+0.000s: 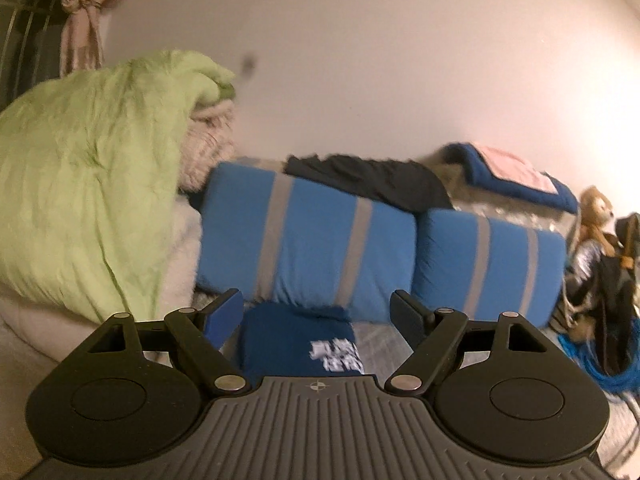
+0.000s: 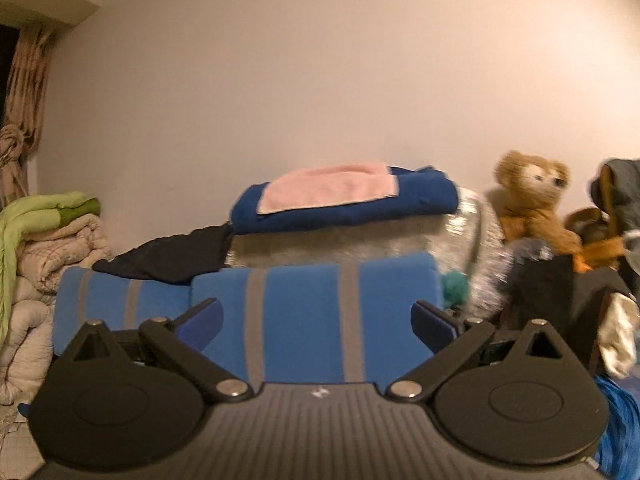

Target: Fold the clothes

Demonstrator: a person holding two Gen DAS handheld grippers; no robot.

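Observation:
A folded navy garment with white print (image 1: 298,344) lies on the bed just ahead of my left gripper (image 1: 316,312), which is open and empty above it. My right gripper (image 2: 316,320) is open and empty, facing a blue pillow with grey stripes (image 2: 312,320). A black garment (image 1: 368,180) lies draped over the pillows; it also shows in the right wrist view (image 2: 172,256). A folded blue cloth with a pink towel on it (image 2: 344,196) sits behind, and shows in the left wrist view (image 1: 516,180).
Two blue striped pillows (image 1: 308,244) lean along the wall. A green quilt (image 1: 88,176) on a beige bedding pile stands left (image 2: 48,240). A teddy bear (image 2: 532,204), dark bags (image 1: 616,280) and blue cord (image 1: 608,372) crowd the right.

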